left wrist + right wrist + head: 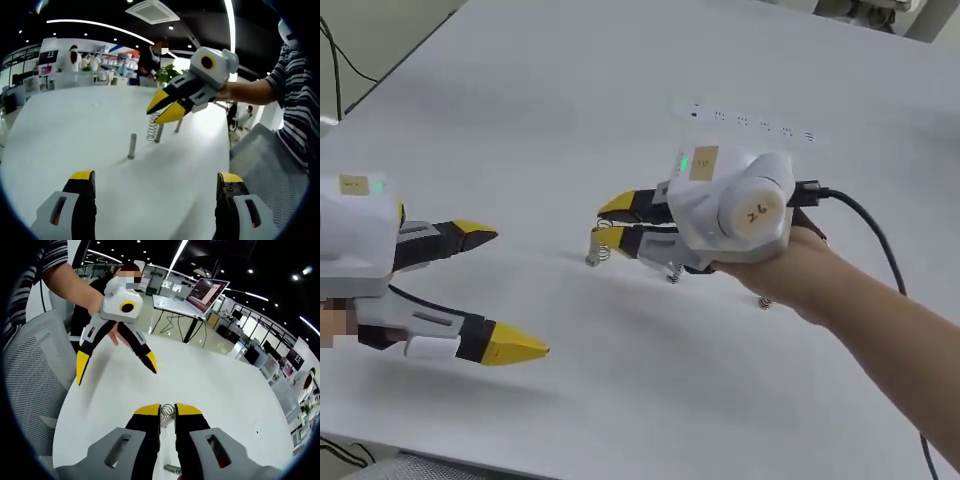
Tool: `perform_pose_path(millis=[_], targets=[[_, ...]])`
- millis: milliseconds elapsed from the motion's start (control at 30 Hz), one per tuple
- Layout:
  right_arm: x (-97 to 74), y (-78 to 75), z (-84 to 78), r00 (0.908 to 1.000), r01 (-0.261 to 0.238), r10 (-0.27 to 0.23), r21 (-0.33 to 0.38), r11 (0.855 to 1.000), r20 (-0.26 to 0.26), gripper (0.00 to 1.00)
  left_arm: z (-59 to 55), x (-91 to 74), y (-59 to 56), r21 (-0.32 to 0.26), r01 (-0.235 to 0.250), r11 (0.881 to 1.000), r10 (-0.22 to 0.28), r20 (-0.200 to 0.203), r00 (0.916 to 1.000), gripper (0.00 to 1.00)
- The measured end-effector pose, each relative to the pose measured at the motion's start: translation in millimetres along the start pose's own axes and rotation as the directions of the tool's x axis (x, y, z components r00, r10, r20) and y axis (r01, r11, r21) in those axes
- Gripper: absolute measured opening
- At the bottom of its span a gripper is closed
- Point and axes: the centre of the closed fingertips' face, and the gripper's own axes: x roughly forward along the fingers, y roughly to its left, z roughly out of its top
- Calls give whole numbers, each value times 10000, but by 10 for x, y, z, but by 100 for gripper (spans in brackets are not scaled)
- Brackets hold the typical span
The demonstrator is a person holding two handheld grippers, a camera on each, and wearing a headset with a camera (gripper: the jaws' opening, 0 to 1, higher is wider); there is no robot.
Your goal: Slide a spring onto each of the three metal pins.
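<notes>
We see an open-plan office: rows of white desks, a grey mesh office chair, an open silver laptop and small recessed ceiling spotlights.

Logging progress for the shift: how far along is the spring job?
Done: no spring is clearly seated, and the near pin is bare. In hand: the right gripper pinches a spring, not yet on a pin. To do: seat it; the farther pins are too small to judge. The left gripper is open.
</notes>
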Motion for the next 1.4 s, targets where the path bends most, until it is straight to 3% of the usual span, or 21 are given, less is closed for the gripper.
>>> perform_pose_path(millis=[267, 633, 1400], targets=[[44, -125, -16, 9996, 294, -294, 78, 9995, -35, 7, 2, 1, 7, 3, -2, 10000, 2, 18, 10000, 98], [55, -327, 16, 9974, 647, -677, 1067, 9922, 248, 7, 1, 7, 10, -11, 3, 10000, -3, 5, 10000, 98], [137, -297, -26, 9984, 494, -526, 1360, 9895, 196, 7, 17, 26, 20, -50, -37, 10000, 37, 67, 10000, 98]])
